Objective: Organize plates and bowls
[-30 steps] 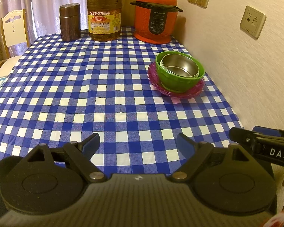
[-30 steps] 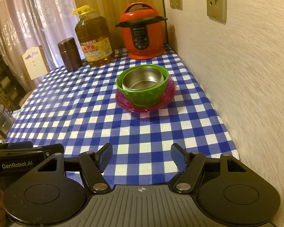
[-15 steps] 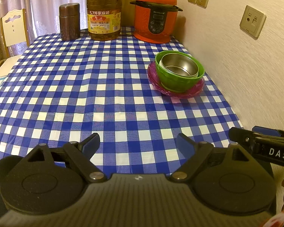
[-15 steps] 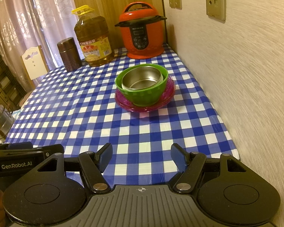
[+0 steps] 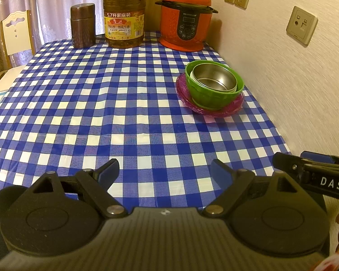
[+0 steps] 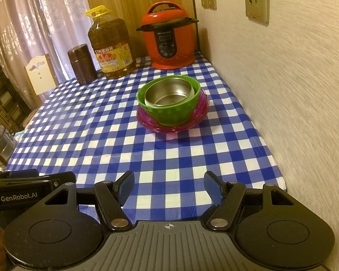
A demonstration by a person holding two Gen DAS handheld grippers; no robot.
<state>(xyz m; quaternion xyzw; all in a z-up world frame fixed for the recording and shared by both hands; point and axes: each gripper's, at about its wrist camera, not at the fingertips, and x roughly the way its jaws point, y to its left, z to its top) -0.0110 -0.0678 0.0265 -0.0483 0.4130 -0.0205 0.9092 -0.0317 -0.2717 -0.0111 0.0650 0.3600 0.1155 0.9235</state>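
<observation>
Dishes nested, both claws idle and open.
Round steel bowl (image 6: 169, 93) inside green plastic bowl (image 6: 171, 113) on pink plate (image 6: 151, 122), near the red cooker (image 6: 169, 43): compact stack; left claw (image 5: 163, 172) and right claw (image 6: 168, 187) empty.

Table (image 5: 101, 103) against the wall on its right side, covered by a blue-and-white checked cloth (image 6: 97, 140) hanging over the near edge. Along the far edge, in a row from left to right: brown canister (image 5: 83, 29), big oil bottle (image 5: 123, 14) with a yellow label, red rice cooker (image 5: 185, 18) in the corner. Nearer, close to the wall side: pink plate (image 5: 211, 105) flat on the cloth, carrying a green bowl (image 5: 209, 93) with a steel bowl (image 5: 214, 79) nested inside. Wide stretch of bare cloth across the left and near parts.
</observation>
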